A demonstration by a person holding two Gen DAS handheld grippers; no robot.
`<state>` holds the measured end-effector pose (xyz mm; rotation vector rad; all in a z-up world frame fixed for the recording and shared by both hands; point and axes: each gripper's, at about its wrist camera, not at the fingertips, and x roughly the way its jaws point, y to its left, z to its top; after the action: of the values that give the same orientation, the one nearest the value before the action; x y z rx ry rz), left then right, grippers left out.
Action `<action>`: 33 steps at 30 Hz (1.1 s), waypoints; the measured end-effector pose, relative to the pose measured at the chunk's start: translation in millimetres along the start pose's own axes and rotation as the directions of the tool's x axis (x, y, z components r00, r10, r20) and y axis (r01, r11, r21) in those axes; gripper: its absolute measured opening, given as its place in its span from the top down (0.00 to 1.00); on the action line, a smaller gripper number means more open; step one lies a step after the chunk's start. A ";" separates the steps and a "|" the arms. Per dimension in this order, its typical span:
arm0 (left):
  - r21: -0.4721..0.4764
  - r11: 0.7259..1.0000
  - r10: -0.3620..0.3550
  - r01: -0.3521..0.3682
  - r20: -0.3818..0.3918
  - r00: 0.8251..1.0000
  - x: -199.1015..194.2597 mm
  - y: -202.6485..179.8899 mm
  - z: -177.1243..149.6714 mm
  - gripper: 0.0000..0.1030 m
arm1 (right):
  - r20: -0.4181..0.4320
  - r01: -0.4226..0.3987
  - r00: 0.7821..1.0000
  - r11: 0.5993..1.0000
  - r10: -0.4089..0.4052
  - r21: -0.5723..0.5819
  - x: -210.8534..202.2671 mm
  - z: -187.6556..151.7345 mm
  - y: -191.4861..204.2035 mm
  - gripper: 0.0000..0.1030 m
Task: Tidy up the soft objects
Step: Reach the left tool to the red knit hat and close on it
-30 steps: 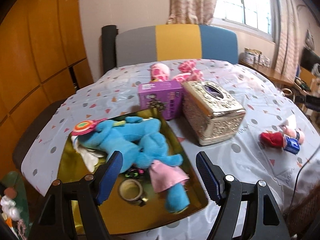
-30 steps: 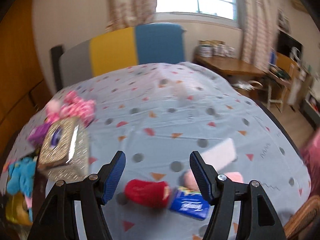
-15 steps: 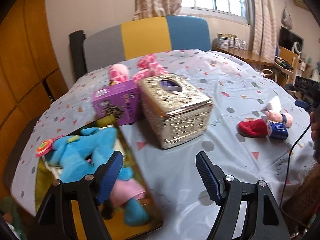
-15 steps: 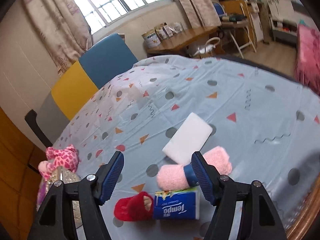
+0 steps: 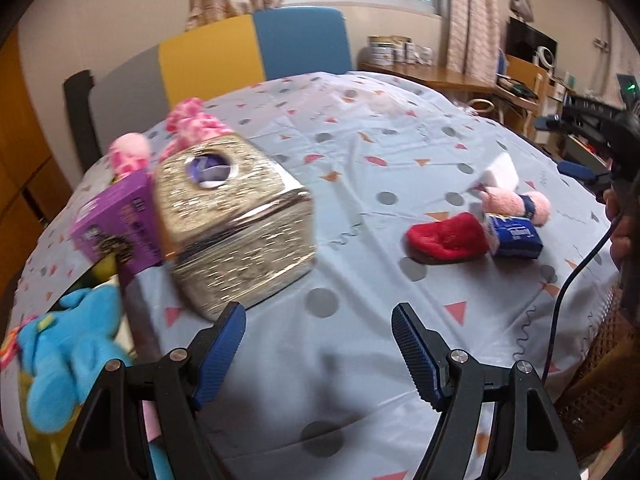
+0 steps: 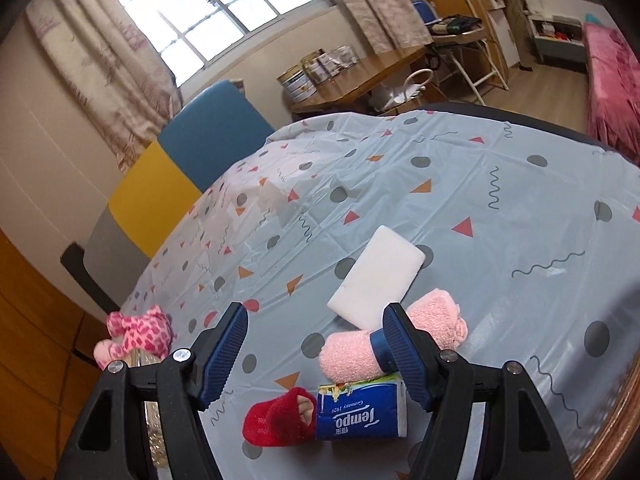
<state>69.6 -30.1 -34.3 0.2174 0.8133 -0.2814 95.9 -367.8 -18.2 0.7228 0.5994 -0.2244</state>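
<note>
At the far left of my left view the gold tray [image 5: 52,446] shows only a corner, and in it lies the blue plush toy [image 5: 68,344], blurred, with something pink under my left finger that I cannot make out. Just right of the tray stands the purple box [image 5: 120,228], touching the gold tissue box [image 5: 236,224], whose oval top opening shows a bit of white tissue inside. A pink spotted plush [image 5: 188,128] lies behind both boxes. My left gripper [image 5: 318,354] hangs over bare tablecloth [image 5: 360,152] with its fingers wide apart, holding nothing; the small pile of soft things lies far and to the right of it. My right gripper [image 6: 314,346] is likewise spread and empty, hovering right over that pile: the rolled pink towel [image 6: 396,338] with its blue band sits partly behind my right finger, the white sponge [image 6: 378,276] lies just beyond it and touching it, the blue Tempo tissue pack [image 6: 360,412] lies near side of the towel, between my fingers, and the red knitted sock [image 6: 280,420] butts against the pack's left end.
</note>
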 end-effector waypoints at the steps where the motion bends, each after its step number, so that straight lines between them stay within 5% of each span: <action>1: 0.014 1.000 -0.012 0.012 0.000 1.000 3.6 -5.7 2.1 0.26 | 0.008 -0.003 1.000 1.000 0.003 0.019 -1.6 0.8 -3.3 0.31; 7: 0.088 0.992 -0.084 0.086 -0.020 0.996 28.4 -33.7 21.7 0.26 | -0.001 -0.029 1.000 0.995 0.030 0.096 0.3 4.0 -15.4 0.30; 13: 0.210 0.964 -0.157 0.165 -0.054 0.986 58.2 -76.2 39.6 0.14 | -0.024 -0.050 0.998 0.995 0.052 0.091 4.4 3.7 -14.2 0.30; 24: 0.474 0.854 -0.193 0.214 -0.095 0.977 110.3 -149.8 64.9 0.11 | -0.051 -0.095 0.994 0.988 0.101 0.124 9.4 3.4 -18.3 0.30; 26: 0.495 0.841 -0.199 0.220 -0.095 0.975 120.5 -158.5 67.2 0.20 | -0.051 -0.099 0.993 0.986 0.106 0.132 10.1 3.7 -19.4 0.30; 27: 0.497 0.838 -0.201 0.225 -0.102 0.974 125.2 -161.1 67.7 0.40 | -0.053 -0.100 0.993 0.985 0.108 0.137 10.6 3.8 -20.2 0.30; 29: 0.471 0.844 -0.211 0.257 -0.148 0.966 139.0 -163.6 66.2 0.54 | -0.054 -0.102 0.992 0.984 0.110 0.145 11.0 4.2 -21.6 0.30; 33: 0.393 0.868 -0.268 0.304 -0.146 0.952 135.6 -154.8 60.3 0.63 | -0.048 -0.098 0.993 0.982 0.107 0.162 10.9 5.1 -25.3 0.30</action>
<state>148.5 -215.8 -107.1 0.5101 0.8666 -0.7328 97.1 -389.8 -35.6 0.9146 0.6005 -0.1579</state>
